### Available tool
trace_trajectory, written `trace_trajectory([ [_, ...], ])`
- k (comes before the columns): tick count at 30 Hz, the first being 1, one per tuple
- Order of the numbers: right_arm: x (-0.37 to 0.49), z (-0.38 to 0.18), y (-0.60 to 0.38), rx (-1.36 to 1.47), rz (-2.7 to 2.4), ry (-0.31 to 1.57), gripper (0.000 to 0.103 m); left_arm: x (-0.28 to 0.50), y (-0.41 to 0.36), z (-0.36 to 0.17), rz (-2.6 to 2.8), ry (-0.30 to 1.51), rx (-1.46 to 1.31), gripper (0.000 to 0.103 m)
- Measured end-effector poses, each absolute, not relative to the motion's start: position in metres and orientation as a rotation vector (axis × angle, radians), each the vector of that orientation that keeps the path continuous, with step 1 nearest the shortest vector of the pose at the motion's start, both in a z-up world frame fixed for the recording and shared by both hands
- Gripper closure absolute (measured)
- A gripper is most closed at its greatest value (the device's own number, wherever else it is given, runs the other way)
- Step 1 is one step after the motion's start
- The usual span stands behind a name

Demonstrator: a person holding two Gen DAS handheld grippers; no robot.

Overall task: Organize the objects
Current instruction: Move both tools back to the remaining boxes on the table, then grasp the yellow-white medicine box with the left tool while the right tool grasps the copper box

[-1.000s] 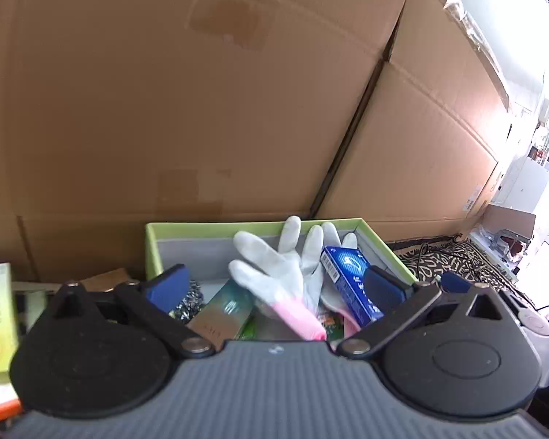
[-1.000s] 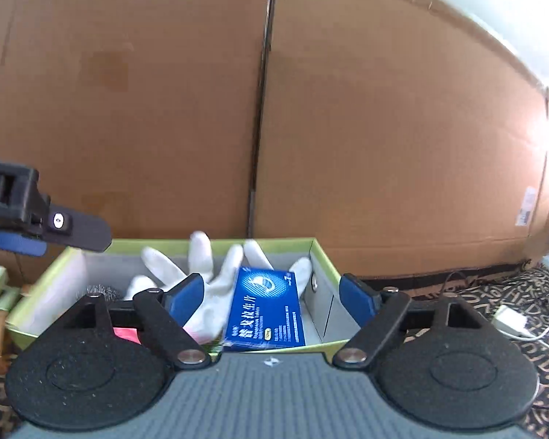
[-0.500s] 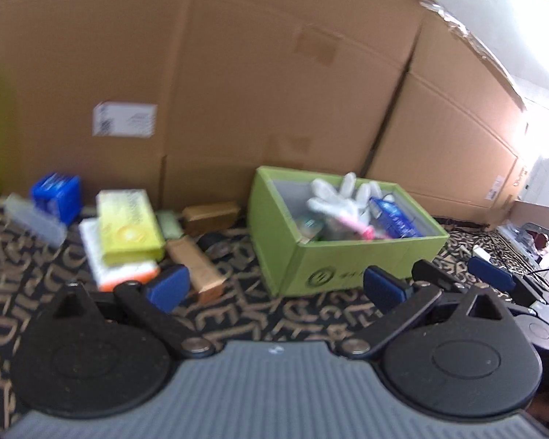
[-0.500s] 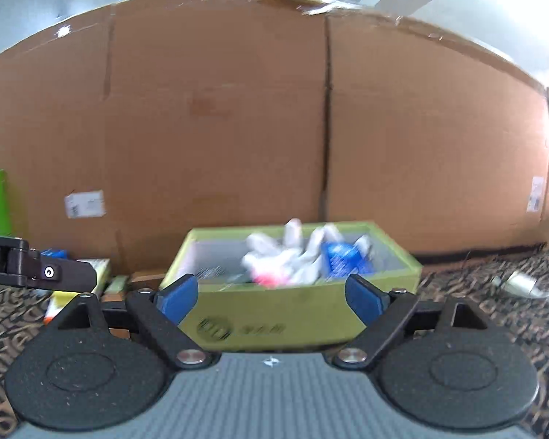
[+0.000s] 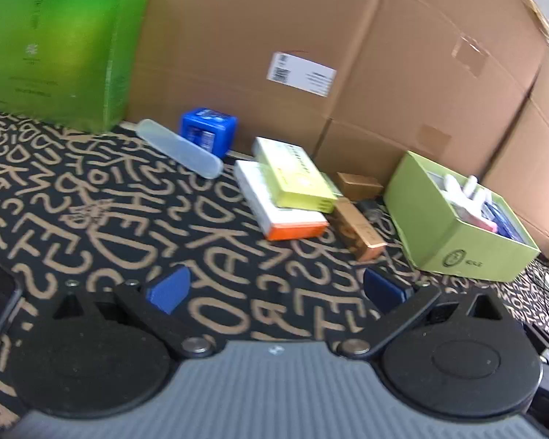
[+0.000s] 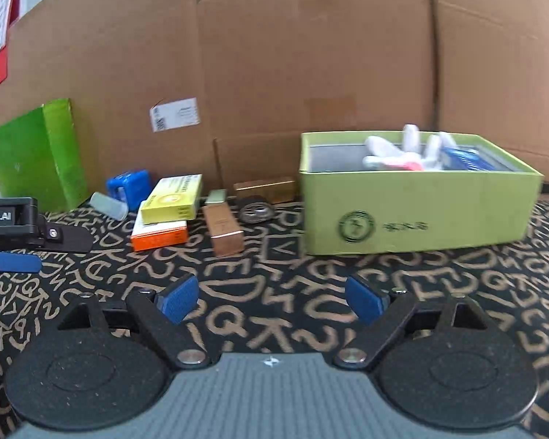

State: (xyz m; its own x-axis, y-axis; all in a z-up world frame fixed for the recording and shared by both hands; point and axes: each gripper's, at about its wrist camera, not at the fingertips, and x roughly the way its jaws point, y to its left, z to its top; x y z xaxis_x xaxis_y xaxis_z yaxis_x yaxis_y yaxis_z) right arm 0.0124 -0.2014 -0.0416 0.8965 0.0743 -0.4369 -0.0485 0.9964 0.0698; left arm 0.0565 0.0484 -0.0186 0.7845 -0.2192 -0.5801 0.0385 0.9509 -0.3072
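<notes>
A lime green open box [image 6: 413, 212] stands on the patterned cloth with a white glove [image 6: 402, 150] and a blue carton [image 6: 465, 159] inside. To its left lie a yellow-green carton [image 6: 174, 197] on a white-and-orange one [image 6: 161, 236], a copper box [image 6: 225, 228], a gold-brown box [image 6: 265, 190] and a round metal piece [image 6: 254, 212]. My right gripper [image 6: 271, 300] is open and empty, low over the cloth in front of them. My left gripper [image 5: 276, 289] is also open and empty, well short of the yellow-green carton [image 5: 294, 179] and the lime box [image 5: 457, 234].
Large cardboard boxes [image 6: 274, 55] wall off the back. A tall green box [image 5: 62, 47], a clear plastic case [image 5: 179, 148] and a blue cube-shaped box [image 5: 208, 130] sit at the back left. One of the left gripper's fingers [image 6: 16, 261] shows at the left edge of the right wrist view.
Both grippers have drawn back from above the lime box and sunk towards the cloth. The left one has swung left, bringing the loose cartons and the tall green box into view.
</notes>
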Motion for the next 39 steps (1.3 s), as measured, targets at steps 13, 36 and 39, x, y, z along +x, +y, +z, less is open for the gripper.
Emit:
trace_trajectory([
  [13,0.115,-0.057,-0.149,-0.076,0.115,0.520,0.044,0.076,0.062,-0.020,-0.163,0.660,-0.270,0.000],
  [36,0.039,-0.057,-0.174,0.001,0.138,0.563,0.066,0.202,-0.028,-0.038,-0.142,0.757,0.018,0.031],
  [39,0.032,-0.058,-0.175,0.011,0.146,0.567,0.066,0.179,-0.014,-0.031,-0.190,0.760,-0.017,0.032],
])
